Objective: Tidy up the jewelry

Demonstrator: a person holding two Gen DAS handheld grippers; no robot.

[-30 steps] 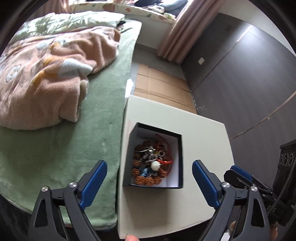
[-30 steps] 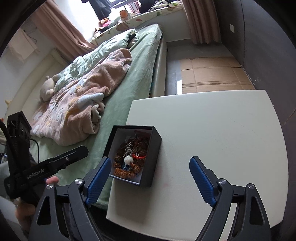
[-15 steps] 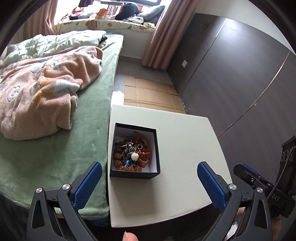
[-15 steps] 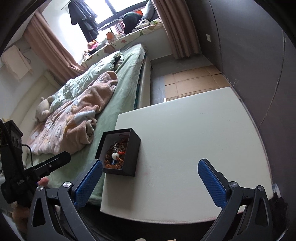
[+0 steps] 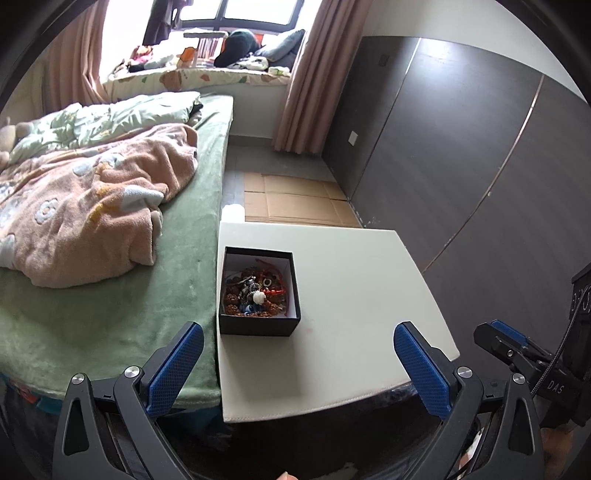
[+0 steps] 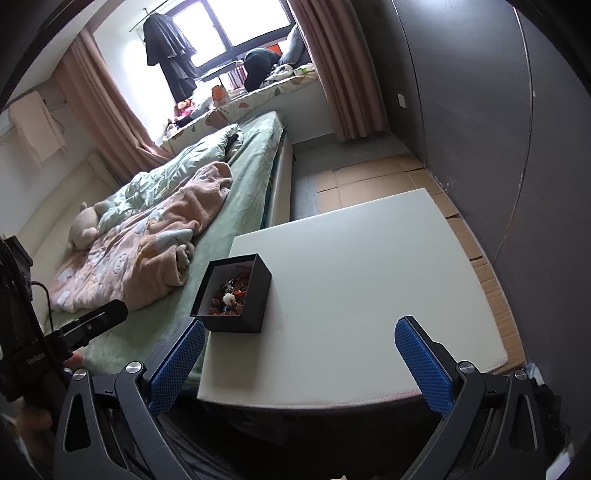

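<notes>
Both pulled back from the black jewelry box (image 5: 258, 295) since a second ago; left gripper (image 5: 299, 363) and right gripper (image 6: 301, 363) just opened wide, empty. Jewelry (image 5: 255, 291) all boxed; sorting likely finished.

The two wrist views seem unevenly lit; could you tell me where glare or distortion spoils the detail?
Left wrist view: the window is blown out, the wall panels bow with the fisheye, and the black box of jewelry stays sharp. Right wrist view: the window glares white behind a dark hanging garment, the table edge curves, and the corners go black.
</notes>
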